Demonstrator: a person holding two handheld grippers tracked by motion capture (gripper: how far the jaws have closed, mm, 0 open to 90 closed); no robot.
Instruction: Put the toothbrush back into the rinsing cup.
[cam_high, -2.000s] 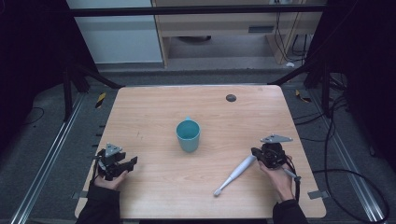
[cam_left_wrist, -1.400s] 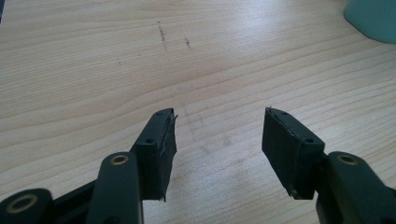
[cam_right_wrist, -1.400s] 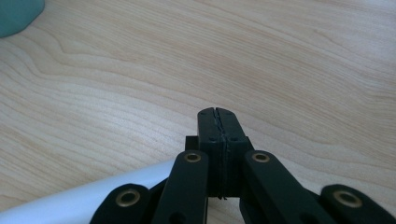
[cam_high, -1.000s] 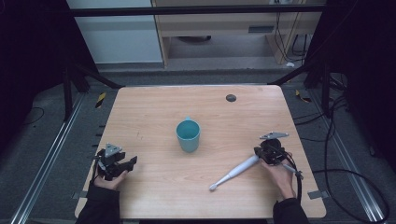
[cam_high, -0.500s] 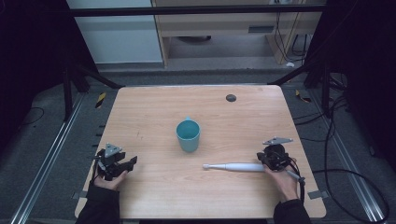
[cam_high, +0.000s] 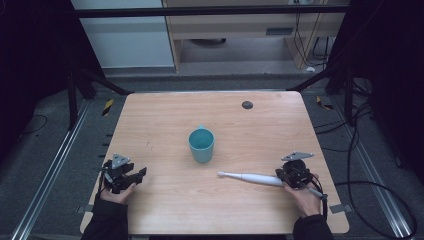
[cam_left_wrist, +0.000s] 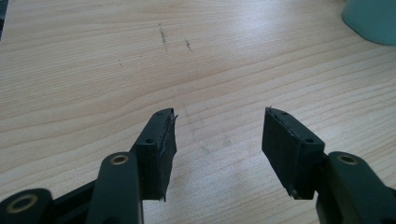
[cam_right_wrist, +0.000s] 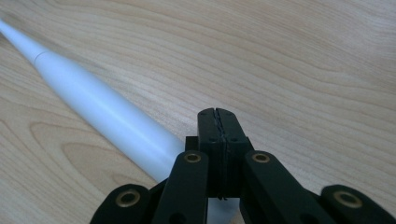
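Wood-top rectangular table (cam_high: 165, 120), high view: one teal plastic cup (cam_high: 201, 145) upright near the middle, one white tapered plastic wand (cam_high: 250, 178) lying flat to its right and nearer the person, thin tip aimed toward the left side, thick end at the right gripper (cam_high: 282, 176). Left gripper (cam_high: 138, 173) sits near the left table edge, well apart from both. One small dark round mark (cam_high: 247, 104) at the far side. Left gripper view: left gripper (cam_left_wrist: 219, 126) has jaws spread wide, nothing between them, bare wood below, corner of the cup (cam_left_wrist: 371, 21) top right. Right gripper view: right gripper (cam_right_wrist: 216, 116) has jaws pressed flat together, nothing pinched; the wand (cam_right_wrist: 102, 112) runs beside and under them on the left, seemingly touching the gripper body, not clamped. My read: step in hand is lining up the wand on the table with closed jaws, not a pick yet. Next move needs the right jaws to open, straddle the thick end square-on, clamp, lift, then likely tip it into the cup; round, slick body may roll, so grip centred. Count: 1 cup, 1 wand, 2 grippers, 1 mark.
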